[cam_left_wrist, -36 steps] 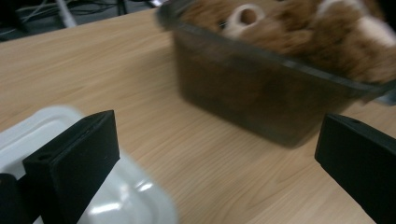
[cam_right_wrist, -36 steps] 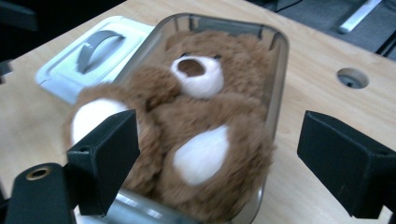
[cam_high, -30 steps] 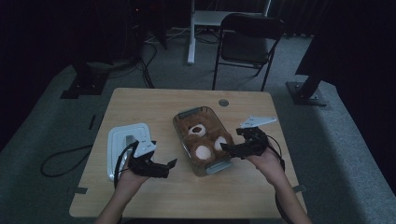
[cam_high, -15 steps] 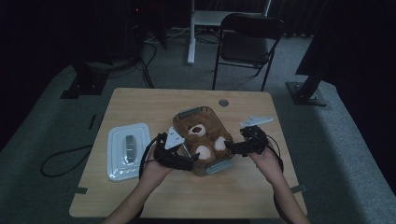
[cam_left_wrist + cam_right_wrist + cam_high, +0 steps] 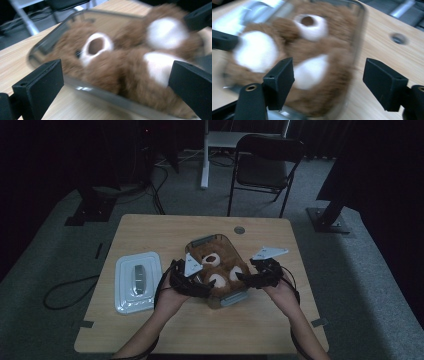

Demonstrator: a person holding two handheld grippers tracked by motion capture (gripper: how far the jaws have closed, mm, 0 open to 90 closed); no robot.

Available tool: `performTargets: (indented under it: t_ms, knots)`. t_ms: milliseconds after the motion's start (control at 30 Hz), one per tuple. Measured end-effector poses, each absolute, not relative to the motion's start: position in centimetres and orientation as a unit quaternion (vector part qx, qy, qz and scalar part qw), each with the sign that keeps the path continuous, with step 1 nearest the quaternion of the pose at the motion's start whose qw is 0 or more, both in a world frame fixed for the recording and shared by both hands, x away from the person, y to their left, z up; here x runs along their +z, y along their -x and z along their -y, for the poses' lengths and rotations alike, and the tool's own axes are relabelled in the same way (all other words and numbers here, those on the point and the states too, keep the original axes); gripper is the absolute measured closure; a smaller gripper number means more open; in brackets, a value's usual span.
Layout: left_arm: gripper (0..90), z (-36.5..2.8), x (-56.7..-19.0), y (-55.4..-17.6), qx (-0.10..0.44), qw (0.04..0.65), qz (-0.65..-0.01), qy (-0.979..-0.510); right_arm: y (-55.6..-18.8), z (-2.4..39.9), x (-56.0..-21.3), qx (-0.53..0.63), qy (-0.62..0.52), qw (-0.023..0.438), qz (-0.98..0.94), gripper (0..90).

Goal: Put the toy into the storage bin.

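1. Since a second ago, your left gripper (image 5: 204,289) has crossed from beside the lid (image 5: 138,281) to the left side of the clear box (image 5: 210,241) that holds the teddy bear (image 5: 218,270); your right gripper (image 5: 243,277) has kept its place at the box's right side, and its jaws have just been closing a little.

2. From the high view, the box sits near the middle of the wooden table (image 5: 170,230), with the bear lying inside it, face up. The lid rests flat on the table to the left, well apart from the box. Your two grippers flank the near end of the box, one on each side. A folding chair (image 5: 263,167) stands beyond the table.

3. Through the left gripper view, your left gripper (image 5: 116,82) has its jaws spread wide, and the near wall of the box (image 5: 105,96) and the bear (image 5: 120,65) lie between them. The pads press on nothing.

4. Through the right gripper view, your right gripper (image 5: 328,82) also stands wide. The bear (image 5: 317,62) and the rim of the box (image 5: 358,45) sit between the jaws, blurred; neither pad presses on them.
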State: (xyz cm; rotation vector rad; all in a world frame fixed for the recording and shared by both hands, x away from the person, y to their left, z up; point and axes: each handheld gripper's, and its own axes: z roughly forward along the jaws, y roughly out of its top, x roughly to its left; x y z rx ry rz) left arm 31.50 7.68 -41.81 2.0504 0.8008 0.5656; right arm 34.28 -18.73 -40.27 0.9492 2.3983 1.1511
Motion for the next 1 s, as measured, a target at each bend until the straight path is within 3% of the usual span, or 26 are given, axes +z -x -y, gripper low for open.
performTargets:
  t_ms: [33,100,167,367,533,567,633,700,767,833,900,967,1000]
  knots:
    - [0.8,-7.6,-41.7,-31.3,0.223,0.421,-0.314,-0.821,-34.1,18.6,-40.1,0.406,-0.331,0.156,-0.838,30.4]
    - [0.8,-7.4,-41.6,-31.0,0.197,0.435,-0.308,-0.823,-33.7,18.3,-39.9,0.407,-0.324,0.141,-0.842,31.1]
    - [5.4,-7.1,-41.5,-30.6,0.208,0.435,-0.301,-0.823,-33.5,18.1,-39.7,0.404,-0.321,0.136,-0.845,34.4]
    - [7.0,-6.0,-41.6,-30.7,0.184,0.432,-0.303,-0.829,-33.9,17.7,-40.3,0.377,-0.330,0.133,-0.855,39.7]
    - [8.1,-4.9,-42.0,-30.1,0.221,0.399,-0.302,-0.837,-34.2,17.8,-40.8,0.378,-0.344,0.124,-0.851,26.5]
    - [16.0,-4.9,-42.0,-30.0,0.224,0.402,-0.306,-0.834,-34.2,17.7,-40.9,0.369,-0.347,0.134,-0.852,28.0]
    - [19.5,-5.0,-41.9,-29.8,0.212,0.409,-0.294,-0.837,-34.1,17.5,-41.2,0.355,-0.345,0.143,-0.857,34.3]
    - [32.0,-5.2,-41.7,-29.3,0.212,0.425,-0.284,-0.833,-33.7,17.6,-41.3,0.347,-0.327,0.170,-0.863,46.1]
    - [34.7,-5.4,-41.3,-28.9,0.209,0.431,-0.277,-0.833,-33.4,17.8,-41.0,0.347,-0.324,0.177,-0.862,52.3]
    - [39.3,-5.4,-40.8,-28.4,0.220,0.440,-0.275,-0.826,-33.4,18.1,-40.6,0.361,-0.326,0.175,-0.856,68.0]
    - [41.5,-5.4,-40.6,-28.2,0.214,0.440,-0.265,-0.831,-33.4,18.5,-40.2,0.378,-0.328,0.161,-0.851,77.0]
    - [44.5,-5.2,-40.7,-28.2,0.206,0.433,-0.262,-0.838,-33.4,18.4,-40.0,0.380,-0.330,0.161,-0.849,78.0]
    - [48.6,-5.0,-40.8,-28.3,0.203,0.427,-0.265,-0.840,-33.5,18.3,-40.1,0.370,-0.334,0.164,-0.852,83.1]
